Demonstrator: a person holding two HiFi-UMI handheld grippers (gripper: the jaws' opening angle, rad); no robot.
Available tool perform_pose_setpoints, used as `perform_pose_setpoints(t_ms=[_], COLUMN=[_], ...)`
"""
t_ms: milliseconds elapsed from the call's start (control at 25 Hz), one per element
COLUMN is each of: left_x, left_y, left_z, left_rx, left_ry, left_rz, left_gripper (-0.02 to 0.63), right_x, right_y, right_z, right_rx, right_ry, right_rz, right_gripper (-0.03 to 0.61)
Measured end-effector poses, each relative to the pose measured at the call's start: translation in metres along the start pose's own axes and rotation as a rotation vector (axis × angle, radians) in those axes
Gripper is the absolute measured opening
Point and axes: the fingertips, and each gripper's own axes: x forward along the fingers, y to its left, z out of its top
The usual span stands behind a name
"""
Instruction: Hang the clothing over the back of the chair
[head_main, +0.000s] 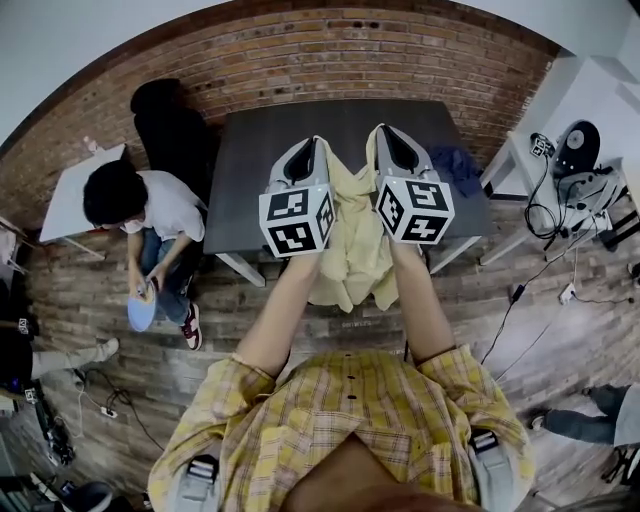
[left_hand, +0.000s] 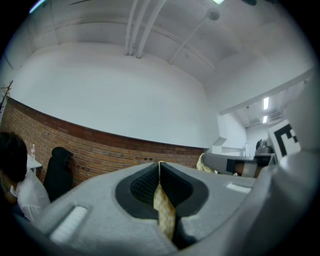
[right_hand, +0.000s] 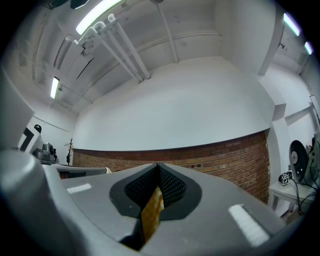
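Jaws of the left gripper (left_hand: 160, 167) are clenched on a thin fold of pale yellow checked clothing (left_hand: 164, 207), which runs down between the black ribbed pads (left_hand: 142, 185) toward the camera. The right gripper (right_hand: 158, 167) is clamped the same way, with a strip of the clothing (right_hand: 152, 215) pinched in its throat.

From the head view, the left gripper (head_main: 313, 140) and the right gripper (head_main: 385, 135) are held up side by side, close together, each showing its cube of black-and-white square markers. The clothing (head_main: 355, 240) hangs between and below them in a loose, bunched drape (its lower edge dangles free in front of the near edge of the table). Bare forearms lead back from the grippers to the wearer's yellow plaid shirt (head_main: 350, 420).

Behind the clothing stands a dark grey table (head_main: 260, 150) with white legs, and a crumpled blue cloth (head_main: 455, 165) lies at its far right corner. What looks like a black chair back (head_main: 165, 130) stands at the table's far left corner, well apart from the clothing. Just in front of it a seated person in a white T-shirt (head_main: 165, 205) bends over a light blue object (head_main: 141, 312). A red brick wall (head_main: 350, 50) runs behind the table, and a white side table (head_main: 585, 120) on the right carries dark equipment and cables.
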Motion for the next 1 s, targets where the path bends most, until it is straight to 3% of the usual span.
perform_pose_setpoints(t_ms=[880,1000], left_x=[0.009,0.011], left_y=[-0.003,-0.003], left_z=[-0.043,-0.050], left_rx=[0.048,0.049], left_ry=[0.104,0.126], left_rz=[0.036,0.036], left_gripper=[0.011,0.012], right_x=[0.006,0.007], right_y=[0.007,0.009], right_z=[-0.048,-0.053], right_rx=[0.013,0.015], right_ry=[0.103,0.116], right_rz=[0.047,0.060], right_gripper=[0.007,0.032])
